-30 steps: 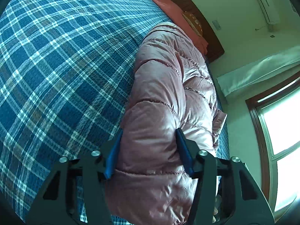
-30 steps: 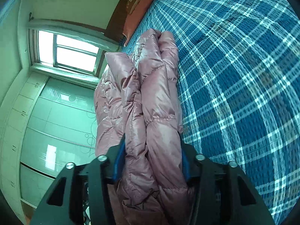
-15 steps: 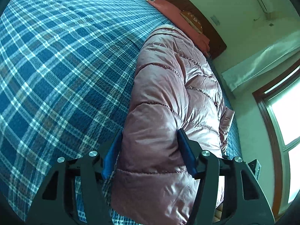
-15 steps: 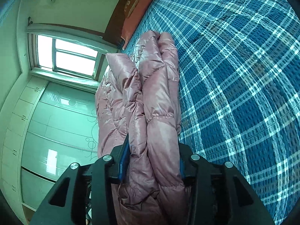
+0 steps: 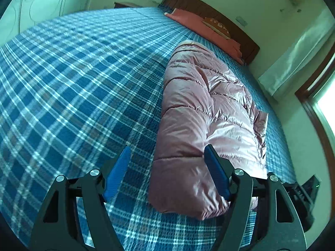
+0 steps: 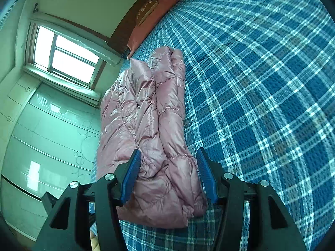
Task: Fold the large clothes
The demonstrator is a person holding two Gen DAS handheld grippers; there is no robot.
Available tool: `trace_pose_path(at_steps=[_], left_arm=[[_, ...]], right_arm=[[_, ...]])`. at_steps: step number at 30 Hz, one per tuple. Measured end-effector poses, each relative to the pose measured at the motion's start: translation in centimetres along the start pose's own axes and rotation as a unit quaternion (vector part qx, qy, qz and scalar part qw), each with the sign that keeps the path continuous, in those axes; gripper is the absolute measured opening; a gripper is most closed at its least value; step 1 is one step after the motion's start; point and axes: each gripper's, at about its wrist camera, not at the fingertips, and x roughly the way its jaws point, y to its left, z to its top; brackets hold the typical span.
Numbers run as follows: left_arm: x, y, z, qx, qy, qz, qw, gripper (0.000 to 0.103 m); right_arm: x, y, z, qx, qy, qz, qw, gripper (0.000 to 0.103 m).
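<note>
A shiny pink puffer jacket lies folded into a long bundle on the blue plaid bedspread. My left gripper hovers over its near end with the jaws opening. The left pad hangs clear over the bedspread and the right pad stands above the jacket's top. In the right wrist view the same jacket runs away from me beside the bed's edge. My right gripper straddles its near end, jaws opening, and the blue pads no longer press the cloth.
Orange-red pillows lie against a dark wooden headboard at the far end. A window and pale wardrobe doors stand beyond the bed's edge. Wide plaid bedspread stretches beside the jacket.
Both grippers had the jacket's end squeezed between their pads. Their jaws have spread and drawn back upward, and the jacket now rests on the bed.
</note>
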Motion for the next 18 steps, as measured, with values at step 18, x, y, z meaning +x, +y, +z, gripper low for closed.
trace_pose_path(at_steps=[18], left_arm=[[-9.9, -4.3, -3.1, 0.125, -0.103, 0.096, 0.9821, 0.095]], right_arm=[[-7.5, 10.0, -6.9, -0.205, -0.082, -0.177, 0.959, 0.071]])
